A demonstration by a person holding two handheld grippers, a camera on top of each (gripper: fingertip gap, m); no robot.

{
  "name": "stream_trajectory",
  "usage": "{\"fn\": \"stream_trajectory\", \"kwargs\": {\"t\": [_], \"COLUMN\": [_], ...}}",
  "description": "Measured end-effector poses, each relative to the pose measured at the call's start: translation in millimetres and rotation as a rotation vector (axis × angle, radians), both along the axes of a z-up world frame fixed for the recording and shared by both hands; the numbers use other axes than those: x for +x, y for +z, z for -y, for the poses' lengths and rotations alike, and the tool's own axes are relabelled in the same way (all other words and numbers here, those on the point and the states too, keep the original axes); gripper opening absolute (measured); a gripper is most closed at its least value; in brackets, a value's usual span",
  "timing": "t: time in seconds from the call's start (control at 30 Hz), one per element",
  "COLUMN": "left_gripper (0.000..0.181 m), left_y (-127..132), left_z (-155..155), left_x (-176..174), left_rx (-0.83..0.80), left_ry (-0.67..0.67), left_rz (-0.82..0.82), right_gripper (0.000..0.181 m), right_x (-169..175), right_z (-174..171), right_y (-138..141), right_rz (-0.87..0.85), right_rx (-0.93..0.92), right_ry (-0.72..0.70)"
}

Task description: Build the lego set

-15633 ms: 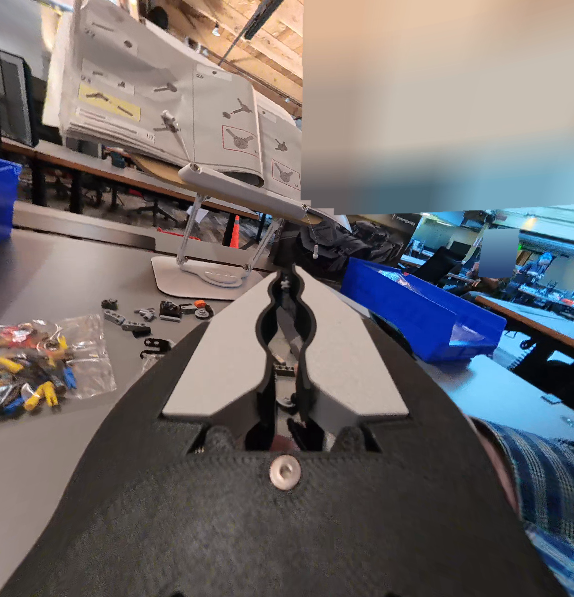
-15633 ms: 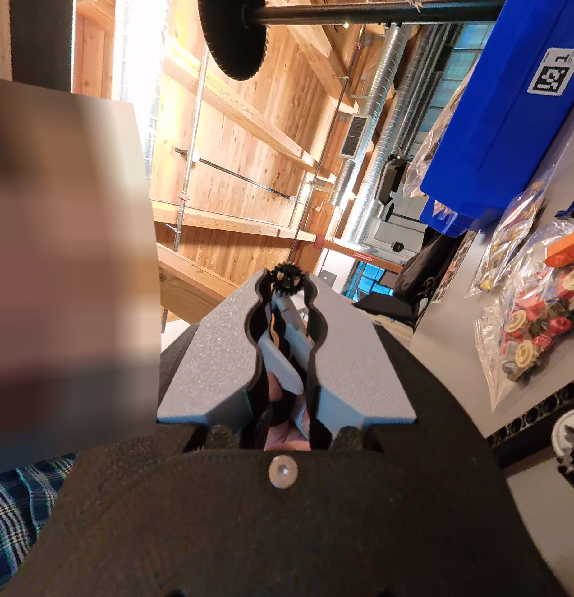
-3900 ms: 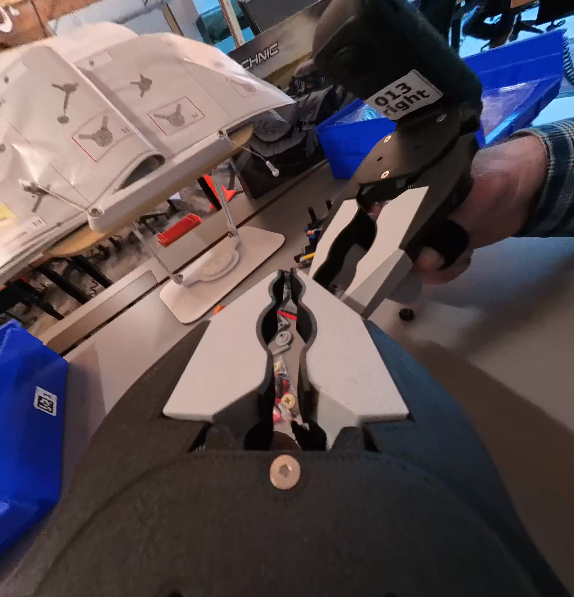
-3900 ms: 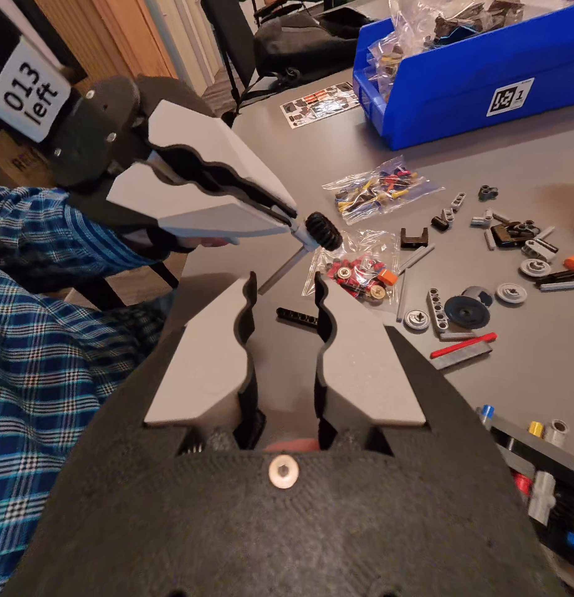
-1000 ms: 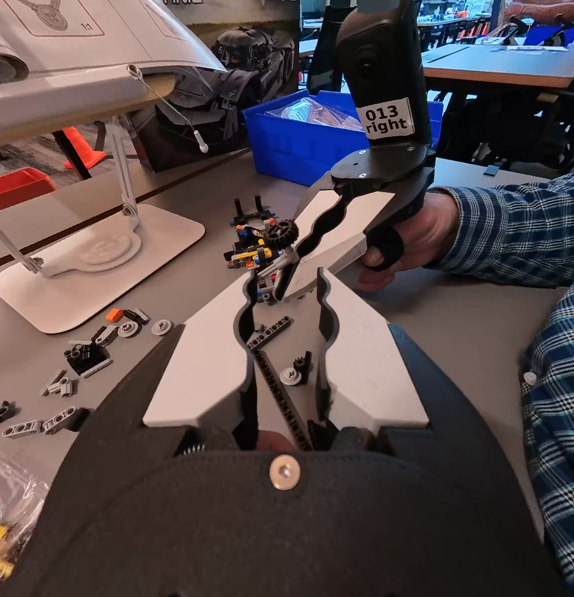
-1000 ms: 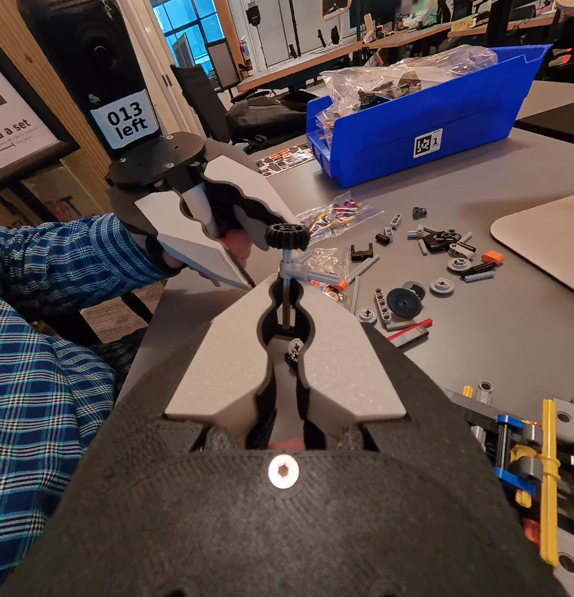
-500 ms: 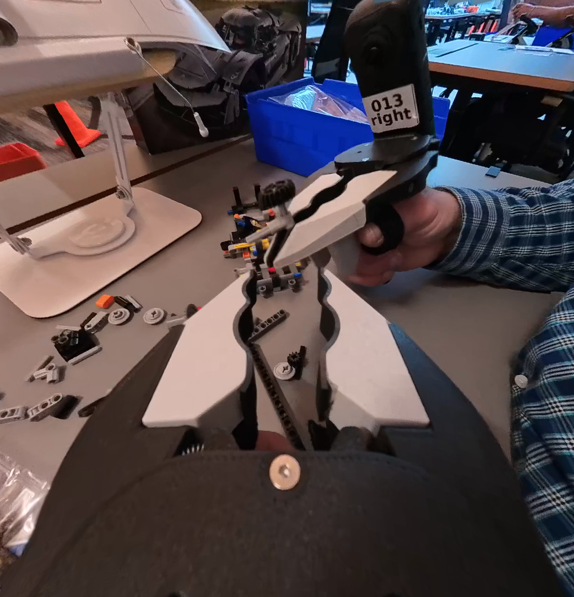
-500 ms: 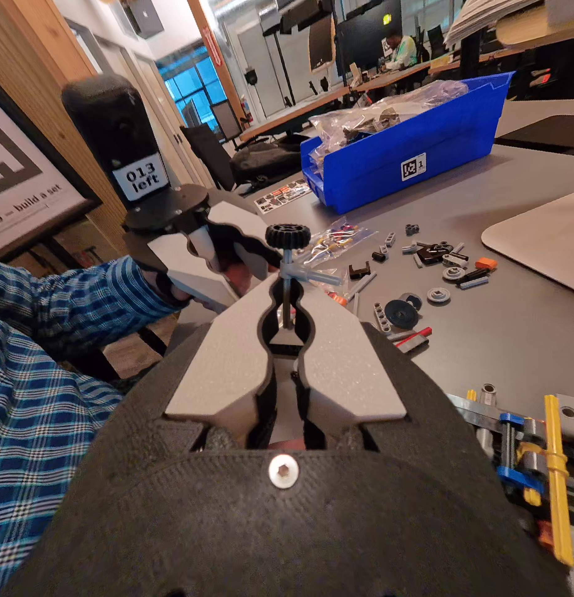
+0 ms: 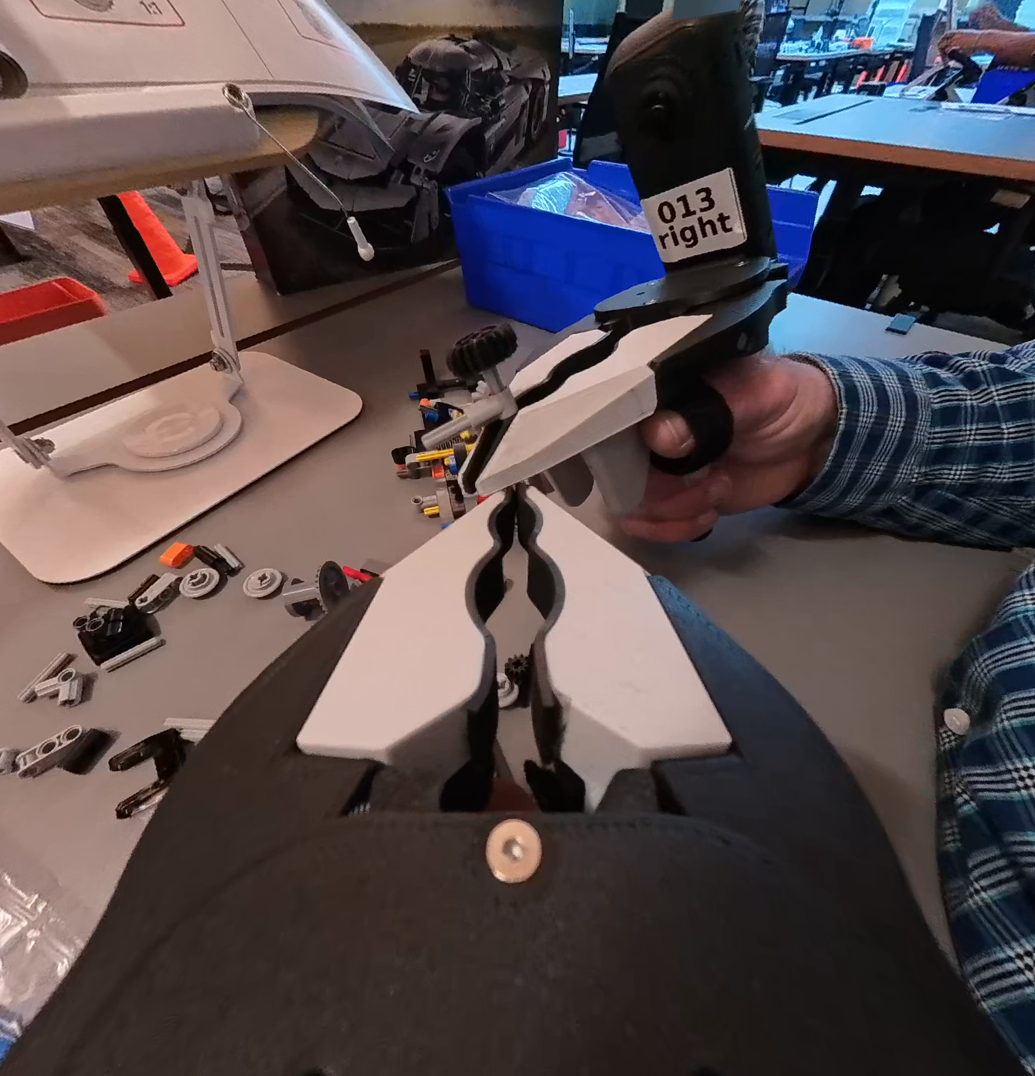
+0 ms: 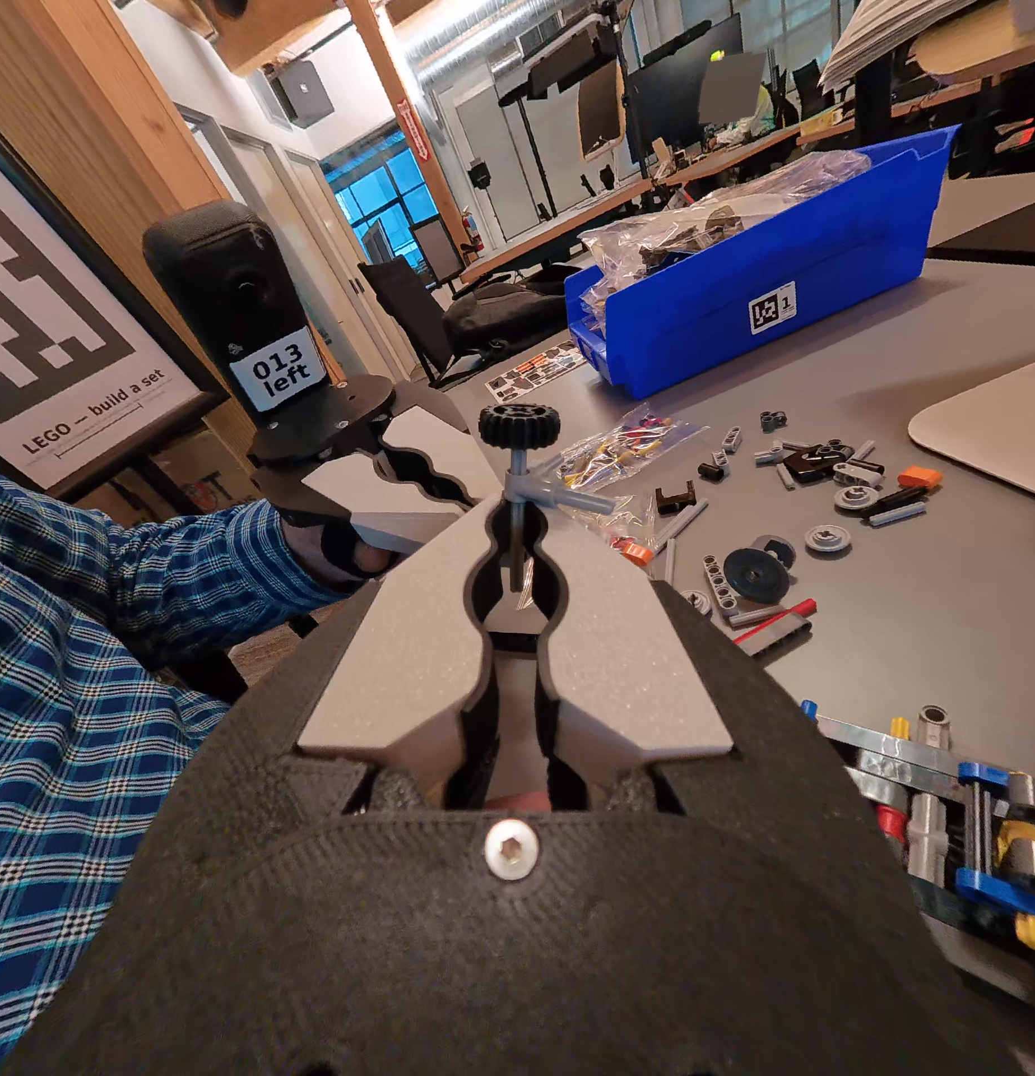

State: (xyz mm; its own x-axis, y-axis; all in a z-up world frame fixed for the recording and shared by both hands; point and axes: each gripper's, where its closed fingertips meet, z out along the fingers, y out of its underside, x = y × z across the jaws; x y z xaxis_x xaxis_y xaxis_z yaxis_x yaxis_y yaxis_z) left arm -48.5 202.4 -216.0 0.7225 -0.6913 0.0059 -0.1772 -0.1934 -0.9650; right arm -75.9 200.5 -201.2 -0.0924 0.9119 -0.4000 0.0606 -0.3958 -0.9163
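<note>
My right gripper (image 10: pixel 515 502) is shut on a thin grey axle (image 10: pixel 517 547). The axle carries a black gear (image 10: pixel 519 427) on top and a grey cross connector (image 10: pixel 553 492) just past the fingertips. In the left wrist view the right gripper (image 9: pixel 503 402) holds this gear (image 9: pixel 483 347) above the table, over the partial lego build (image 9: pixel 439 460). My left gripper (image 9: pixel 513 496) is shut and empty, its tips just under the right gripper's fingers. The build also shows in the right wrist view (image 10: pixel 969 815) at the lower right.
Loose grey and black parts (image 9: pixel 200 582) lie on the grey table (image 9: pixel 794 611), with a small black gear (image 9: pixel 518 664) under my left fingers. There is a clear bag of small parts (image 10: pixel 619 448), a blue bin (image 10: pixel 765 303) and the white base of the manual stand (image 9: pixel 154 442). My two grippers' fingertips are within a few centimetres of each other.
My left gripper's jaws have closed from open. The right gripper has risen a little with the gear axle still held in it, and sits closer to my left fingertips.
</note>
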Motion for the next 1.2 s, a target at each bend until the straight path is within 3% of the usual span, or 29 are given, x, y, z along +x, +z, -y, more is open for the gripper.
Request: {"fn": "stream_trajectory", "kwargs": {"t": [0.43, 0.63, 0.97, 1.2], "left_gripper": [0.001, 0.022, 0.02, 0.0], "left_y": [2, 8, 17, 19], "left_z": [-2, -5, -7, -10], "left_x": [-5, -6, 0, -7], "left_rx": [0.036, 0.111, 0.232, 0.254], "left_ry": [0.034, 0.084, 0.156, 0.218], "left_rz": [-0.036, -0.108, -0.215, -0.231], "right_gripper": [0.0, 0.0, 0.0, 0.0], "right_x": [3, 5, 6, 5], "right_z": [-4, -9, -13, -11], "right_y": [6, 10, 13, 14], "right_rz": [-0.039, -0.071, -0.109, -0.112], "right_rx": [-0.045, -0.099, -0.187, -0.188], "right_ry": [-0.007, -0.024, -0.027, -0.023]}}
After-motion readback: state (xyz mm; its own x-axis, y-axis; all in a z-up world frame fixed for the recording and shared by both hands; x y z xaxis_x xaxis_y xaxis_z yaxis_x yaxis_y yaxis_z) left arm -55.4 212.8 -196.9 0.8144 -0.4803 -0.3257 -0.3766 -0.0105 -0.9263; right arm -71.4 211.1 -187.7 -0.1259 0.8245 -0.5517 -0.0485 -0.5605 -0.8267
